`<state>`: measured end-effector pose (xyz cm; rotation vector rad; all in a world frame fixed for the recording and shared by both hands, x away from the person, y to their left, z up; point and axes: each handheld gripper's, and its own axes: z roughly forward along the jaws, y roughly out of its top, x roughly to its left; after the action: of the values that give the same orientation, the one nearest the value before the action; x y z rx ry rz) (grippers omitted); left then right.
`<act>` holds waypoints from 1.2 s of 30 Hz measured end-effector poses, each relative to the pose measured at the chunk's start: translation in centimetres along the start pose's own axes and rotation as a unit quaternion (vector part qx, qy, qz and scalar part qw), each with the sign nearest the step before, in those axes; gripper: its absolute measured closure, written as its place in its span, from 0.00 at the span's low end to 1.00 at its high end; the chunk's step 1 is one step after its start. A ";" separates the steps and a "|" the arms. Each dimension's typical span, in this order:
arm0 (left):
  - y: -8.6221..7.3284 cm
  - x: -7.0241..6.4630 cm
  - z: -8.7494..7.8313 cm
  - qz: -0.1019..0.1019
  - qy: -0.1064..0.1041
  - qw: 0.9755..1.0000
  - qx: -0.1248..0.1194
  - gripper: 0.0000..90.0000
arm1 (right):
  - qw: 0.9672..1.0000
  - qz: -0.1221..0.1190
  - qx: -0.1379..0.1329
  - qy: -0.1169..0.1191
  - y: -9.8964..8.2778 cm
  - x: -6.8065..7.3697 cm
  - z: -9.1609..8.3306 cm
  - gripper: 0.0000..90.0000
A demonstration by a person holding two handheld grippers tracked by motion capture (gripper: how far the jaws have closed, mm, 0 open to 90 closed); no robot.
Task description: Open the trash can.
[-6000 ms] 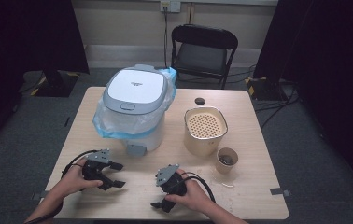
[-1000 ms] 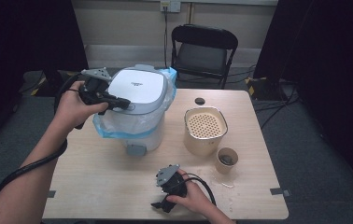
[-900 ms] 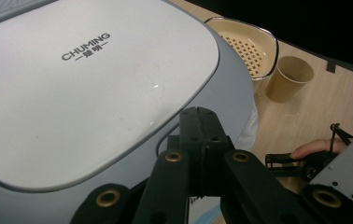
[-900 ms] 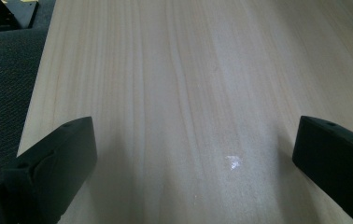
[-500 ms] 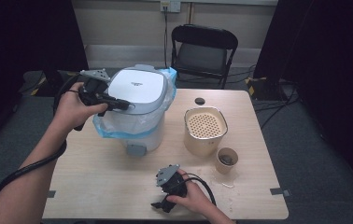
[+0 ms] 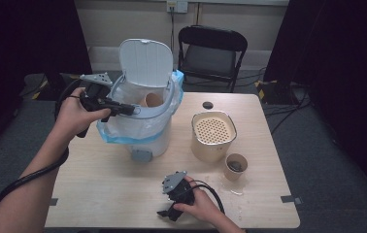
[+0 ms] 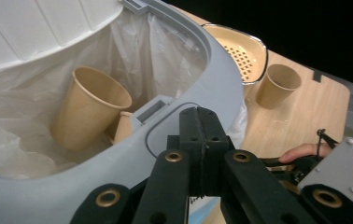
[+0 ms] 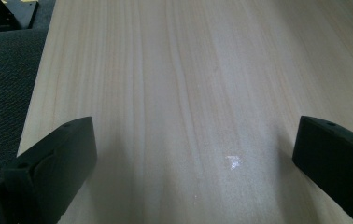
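A white bin (image 6: 145,131) lined with a clear bag stands at the table's back left, its lid (image 6: 145,62) raised upright. Inside lie a paper cup (image 7: 90,105) on its side and a smaller cup (image 7: 123,126) beside it. My left gripper (image 6: 125,108) is shut with nothing in it, and its tips (image 7: 204,119) sit at the latch on the grey rim (image 7: 221,79). My right gripper (image 6: 171,208) rests on the table near the front edge. In the right gripper view it (image 8: 193,154) is wide open over bare wood (image 8: 179,70).
A beige container with a perforated lid (image 6: 214,131) stands right of the bin. A paper cup (image 6: 235,166) with something dark inside is in front of it. A small black disc (image 6: 208,105) lies at the back. A folding chair (image 6: 213,51) stands behind the table.
The bin's lid, flat half a second ago, now stands open. Six seconds ago my left gripper lay on the table; it is now at the bin's rim. The right gripper has stayed put.
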<state>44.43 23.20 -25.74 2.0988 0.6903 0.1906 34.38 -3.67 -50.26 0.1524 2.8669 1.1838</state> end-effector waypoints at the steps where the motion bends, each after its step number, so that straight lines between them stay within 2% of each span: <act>1: -0.1 0.0 -0.1 0.001 -0.001 1.000 0.000 0.99 | 1.000 0.000 0.000 0.000 0.0 0.0 0.0 0.00; 7: -0.3 -0.7 -0.8 0.012 -0.003 1.000 0.002 0.96 | 1.000 0.004 0.003 0.000 0.0 0.1 0.0 0.00; 12: -0.8 -1.1 -1.1 0.021 -0.002 1.000 0.010 0.92 | 1.000 -0.003 -0.002 -0.003 0.0 0.0 0.0 0.00; 18: -2.0 -1.6 -1.1 0.016 -0.017 1.000 0.013 0.85 | 1.000 0.001 -0.002 -0.005 0.0 0.1 0.0 0.00; 20: -2.3 -1.6 -1.2 0.018 -0.017 1.000 0.017 0.80 | 1.000 0.000 -0.001 -0.005 0.0 0.0 0.0 0.00; 25: -3.3 -1.6 -1.1 0.008 -0.019 1.000 0.020 0.72 | 1.000 0.001 -0.002 -0.005 0.0 0.1 0.0 0.00; 32: -4.9 -1.6 -0.3 0.005 -0.020 0.999 0.029 0.62 | 1.000 0.001 -0.002 -0.006 0.0 0.1 0.0 0.00; 36: -5.7 -1.5 0.3 0.003 -0.019 0.999 0.034 0.59 | 1.000 0.001 -0.002 -0.006 0.0 0.1 0.0 0.00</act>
<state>41.00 24.78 -30.28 2.1643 0.6767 0.1326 34.33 -3.66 -50.28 0.1614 2.8554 1.1850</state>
